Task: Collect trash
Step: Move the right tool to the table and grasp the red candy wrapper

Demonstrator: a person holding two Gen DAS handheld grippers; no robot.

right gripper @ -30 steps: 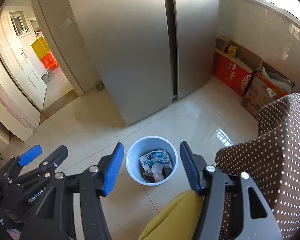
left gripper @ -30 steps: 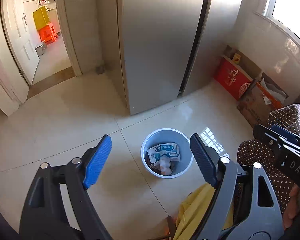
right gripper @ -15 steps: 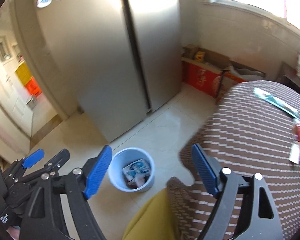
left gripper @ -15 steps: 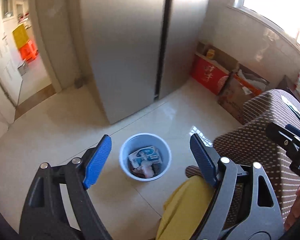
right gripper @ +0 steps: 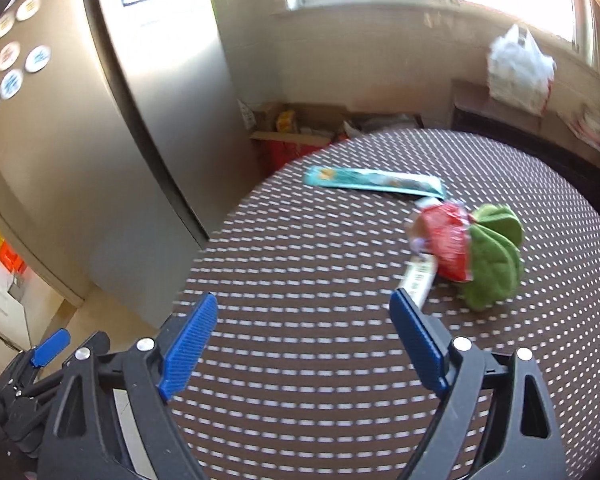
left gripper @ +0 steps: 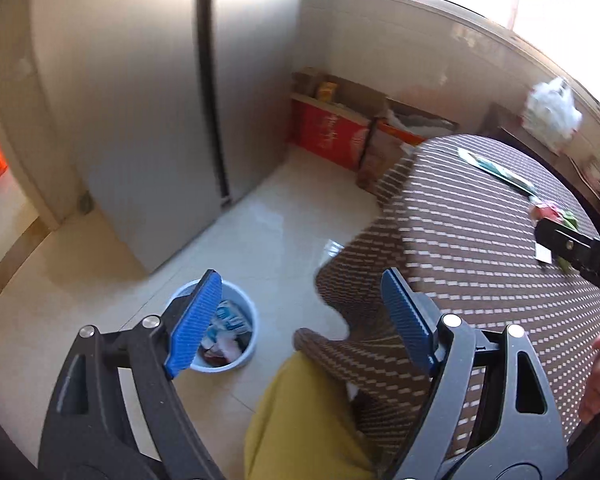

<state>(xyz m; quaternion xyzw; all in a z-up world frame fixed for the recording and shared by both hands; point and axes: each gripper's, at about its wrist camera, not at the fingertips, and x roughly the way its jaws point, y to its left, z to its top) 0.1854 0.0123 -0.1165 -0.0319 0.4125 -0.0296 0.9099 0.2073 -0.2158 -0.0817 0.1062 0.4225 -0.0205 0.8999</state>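
Observation:
A round table with a brown dotted cloth (right gripper: pixel 320 272) holds trash: a long teal wrapper (right gripper: pixel 374 181), a crumpled red wrapper (right gripper: pixel 446 240) beside a green cloth (right gripper: pixel 496 256), and a white slip (right gripper: pixel 418 280). My right gripper (right gripper: pixel 302 340) is open and empty above the table's near side. My left gripper (left gripper: pixel 300 316) is open and empty above the table's edge (left gripper: pixel 460 240). A pale blue bin (left gripper: pixel 244 344) with trash in it stands on the floor, partly hidden by the left finger (left gripper: pixel 194 320).
A steel fridge (left gripper: pixel 148 100) stands behind the bin. Cardboard boxes (left gripper: pixel 332 132) line the wall under the window. A white plastic bag (right gripper: pixel 520 66) sits on a dark side table. A yellow cushion or garment (left gripper: pixel 300 420) lies under the table edge.
Both grippers have risen and swung right, from over the bin to over the table. The trash on the table has come into the right wrist view. Both stay open.

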